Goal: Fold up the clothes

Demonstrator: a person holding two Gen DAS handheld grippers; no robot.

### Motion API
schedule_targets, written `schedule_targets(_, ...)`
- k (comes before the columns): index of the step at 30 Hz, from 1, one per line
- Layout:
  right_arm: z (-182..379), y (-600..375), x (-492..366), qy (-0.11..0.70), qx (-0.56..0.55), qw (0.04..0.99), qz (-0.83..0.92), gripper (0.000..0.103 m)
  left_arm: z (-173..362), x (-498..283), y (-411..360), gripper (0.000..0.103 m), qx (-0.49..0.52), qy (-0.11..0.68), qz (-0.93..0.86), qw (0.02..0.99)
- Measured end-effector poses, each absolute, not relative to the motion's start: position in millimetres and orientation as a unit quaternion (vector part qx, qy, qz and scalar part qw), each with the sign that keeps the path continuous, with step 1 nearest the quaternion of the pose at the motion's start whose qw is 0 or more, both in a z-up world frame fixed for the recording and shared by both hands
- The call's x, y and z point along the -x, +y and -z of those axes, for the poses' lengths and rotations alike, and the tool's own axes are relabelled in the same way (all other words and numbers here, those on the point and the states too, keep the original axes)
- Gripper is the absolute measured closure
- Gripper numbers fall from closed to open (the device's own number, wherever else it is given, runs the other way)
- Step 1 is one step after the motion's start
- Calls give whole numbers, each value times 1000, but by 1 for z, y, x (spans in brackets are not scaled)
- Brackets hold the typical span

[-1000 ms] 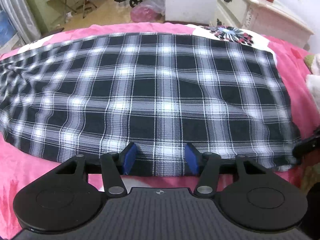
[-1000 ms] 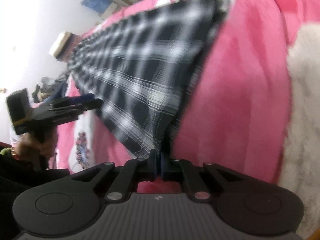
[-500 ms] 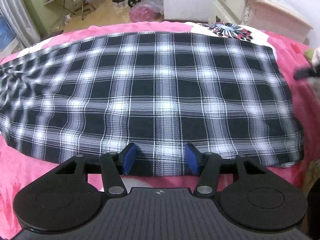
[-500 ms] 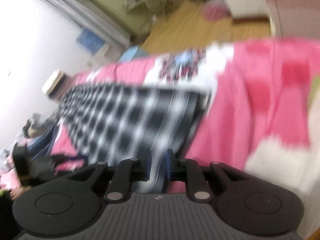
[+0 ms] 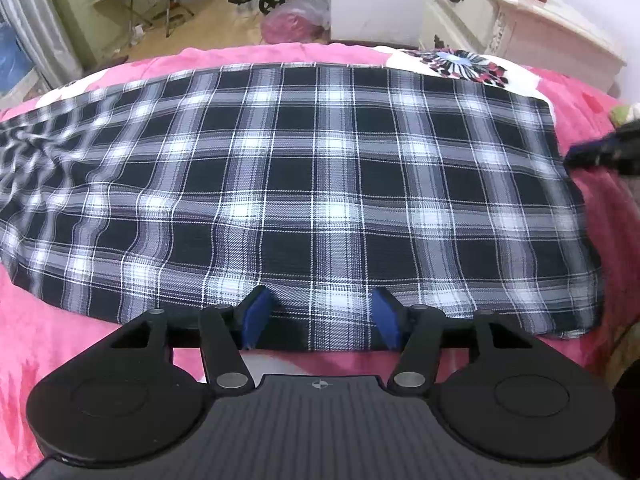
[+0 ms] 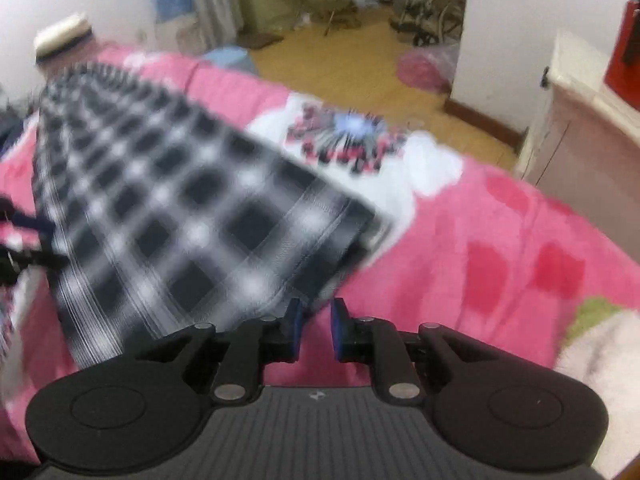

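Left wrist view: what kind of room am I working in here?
Most likely a home bedroom: the plaid garment lies on a pink bedspread, a white dresser stands beside it, and a cluttered wooden floor lies beyond.

— Even indoor light, no hard shadows. From the left wrist the black-and-white plaid cloth [image 5: 304, 184] is crisp in the middle, though its far left end smears.

— Fisheye bends the pink blanket [image 5: 48, 344] at the edges. The right wrist view?

— Motion-blurred all over; only the black two-finger right gripper [image 6: 316, 326] stays sharp. The white wall [image 6: 516, 40] looks washed out.
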State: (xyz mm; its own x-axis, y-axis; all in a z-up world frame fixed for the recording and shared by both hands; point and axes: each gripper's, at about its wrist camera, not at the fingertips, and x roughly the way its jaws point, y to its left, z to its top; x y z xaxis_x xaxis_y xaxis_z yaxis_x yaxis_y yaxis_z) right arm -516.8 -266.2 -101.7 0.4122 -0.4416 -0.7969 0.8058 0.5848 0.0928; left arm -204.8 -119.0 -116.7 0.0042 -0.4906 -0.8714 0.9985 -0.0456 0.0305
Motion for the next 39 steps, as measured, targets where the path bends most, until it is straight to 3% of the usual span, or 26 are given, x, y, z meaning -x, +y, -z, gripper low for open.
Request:
schedule_targets(4, 88, -273, 492, 346, -184, 842, 370, 87, 117, 206, -120, 46, -373, 341, 618, 602)
schedule_targets(10, 130, -283, 464, 422, -104, 813, 387, 89, 117, 203, -116, 45, -366, 344, 624, 598)
schedule_targets(18, 110, -274, 490, 423, -131, 788, 428, 88, 104, 183, -88, 44, -316, 381, 636, 592)
schedule_targets(23, 85, -260, 474, 367, -180, 848, 338, 87, 93, 170, -65, 44, -301, 381, 617, 620)
schedule_targets(29, 106, -243, 424, 386, -168, 872, 250, 88, 95, 168, -79, 44, -287, 353, 593, 664)
schedule_targets(39, 120, -277, 453, 367, -275, 848, 267, 88, 113, 143, -107, 44, -259, 417, 544, 681)
